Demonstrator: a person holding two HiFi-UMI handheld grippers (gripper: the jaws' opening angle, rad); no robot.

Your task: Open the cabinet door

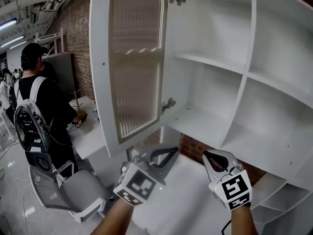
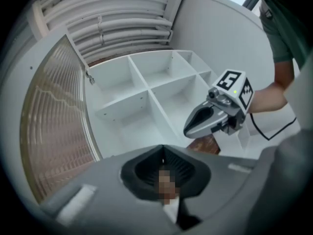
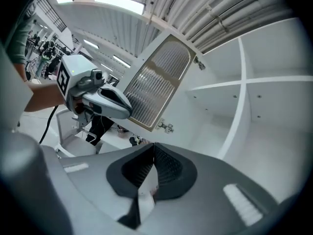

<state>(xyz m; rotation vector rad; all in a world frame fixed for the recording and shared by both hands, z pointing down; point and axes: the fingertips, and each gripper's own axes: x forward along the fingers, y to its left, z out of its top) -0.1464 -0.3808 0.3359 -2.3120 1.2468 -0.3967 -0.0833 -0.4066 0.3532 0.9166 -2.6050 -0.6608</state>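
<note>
The white cabinet door [image 1: 134, 62] with its ribbed glass panel stands swung open to the left, hung on two metal hinges [image 1: 168, 104]. Behind it the cabinet [image 1: 244, 72] shows bare white shelves. Both grippers hang below the cabinet, clear of the door. My left gripper [image 1: 173, 151] is shut with nothing in it, its tips meeting in its own view [image 2: 163, 148]. My right gripper [image 1: 206, 154] is also shut and empty [image 3: 154, 146]. The door [image 2: 54, 126] fills the left of the left gripper view, and in the right gripper view the door [image 3: 159, 84] is upper centre.
A person with a backpack [image 1: 36, 106] stands at the left beside a white table [image 1: 90, 136]. A grey chair [image 1: 73, 187] sits below them. A brick wall [image 1: 78, 33] runs behind the door. More white shelving [image 1: 288, 199] is at the lower right.
</note>
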